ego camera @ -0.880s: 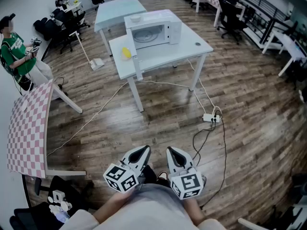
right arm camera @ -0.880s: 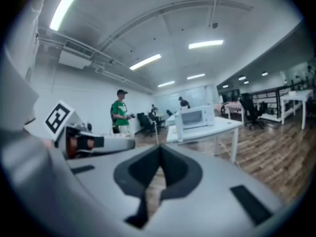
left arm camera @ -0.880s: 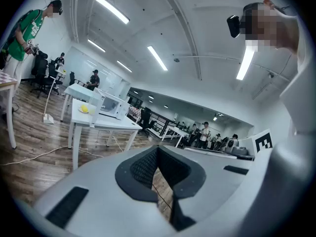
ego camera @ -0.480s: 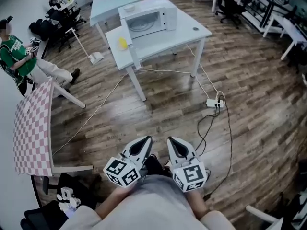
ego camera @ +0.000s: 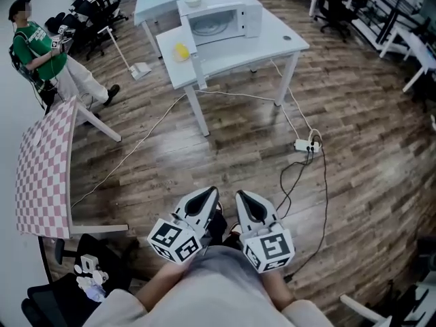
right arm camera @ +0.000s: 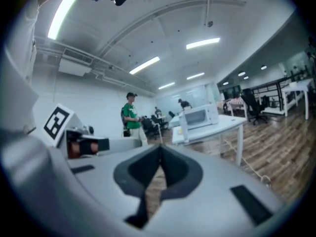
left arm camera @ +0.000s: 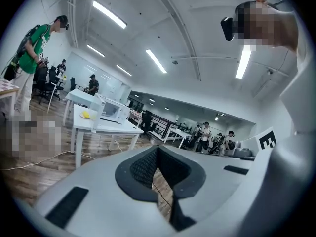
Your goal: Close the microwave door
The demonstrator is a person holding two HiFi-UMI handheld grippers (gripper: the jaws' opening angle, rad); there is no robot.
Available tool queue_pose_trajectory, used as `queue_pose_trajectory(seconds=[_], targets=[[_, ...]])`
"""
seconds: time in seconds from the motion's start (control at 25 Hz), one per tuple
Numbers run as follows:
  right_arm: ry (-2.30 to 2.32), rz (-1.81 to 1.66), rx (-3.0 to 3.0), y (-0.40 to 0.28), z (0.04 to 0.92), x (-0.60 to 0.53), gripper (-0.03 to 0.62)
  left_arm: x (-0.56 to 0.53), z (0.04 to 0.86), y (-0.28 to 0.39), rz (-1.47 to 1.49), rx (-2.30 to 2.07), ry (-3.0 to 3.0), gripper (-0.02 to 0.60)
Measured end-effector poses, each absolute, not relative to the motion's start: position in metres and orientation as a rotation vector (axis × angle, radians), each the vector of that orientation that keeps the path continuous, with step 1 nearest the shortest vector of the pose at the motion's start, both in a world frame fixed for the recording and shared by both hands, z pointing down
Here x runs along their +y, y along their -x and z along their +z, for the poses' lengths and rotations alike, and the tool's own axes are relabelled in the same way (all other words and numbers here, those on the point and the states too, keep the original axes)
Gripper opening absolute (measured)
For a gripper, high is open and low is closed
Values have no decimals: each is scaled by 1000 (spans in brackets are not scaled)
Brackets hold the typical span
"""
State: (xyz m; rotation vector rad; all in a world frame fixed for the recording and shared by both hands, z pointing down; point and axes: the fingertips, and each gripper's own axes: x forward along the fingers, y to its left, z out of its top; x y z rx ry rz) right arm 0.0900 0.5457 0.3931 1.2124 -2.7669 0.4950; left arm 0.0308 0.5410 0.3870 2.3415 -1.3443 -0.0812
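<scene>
The microwave (ego camera: 225, 19) stood on a white worktop (ego camera: 272, 46) at the far end of the room, with its door (ego camera: 189, 38) swung open to the left (the inside showed pale through the opening). A small bowl (ego camera: 194, 2) sat on top of it, and a yellow thing (ego camera: 180, 50) lay on the worktop just beside the open door. On the wood floor between the worktop and the person, a pale cable trailed and dark cables ran to a power strip (ego camera: 304, 146). A pink checked table (ego camera: 44, 169) stood at the left, with a person in green (ego camera: 37, 46) beyond it.

Close in front of the person's body, well apart from the microwave, the left gripper (ego camera: 208, 197) and right gripper (ego camera: 241, 197) pointed forward side by side. Each gripper's fingers met at the tips with nothing between them, only floor showing through the gap lower down.

The task looked not yet begun. The walk ahead probably carried the first risk, since a foot could catch the cables. At the door, the yellow thing might get knocked or trapped in the swing, and a hard push could shift the microwave or leave the door bounced back unlatched.
</scene>
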Motion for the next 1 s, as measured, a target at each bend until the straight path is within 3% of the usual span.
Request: queue_pose_trajectory(seconds=[1.0], targets=[[-1060, 522, -2723, -19, 398, 431, 23, 434, 394, 31, -134, -1334, -2273, 12]])
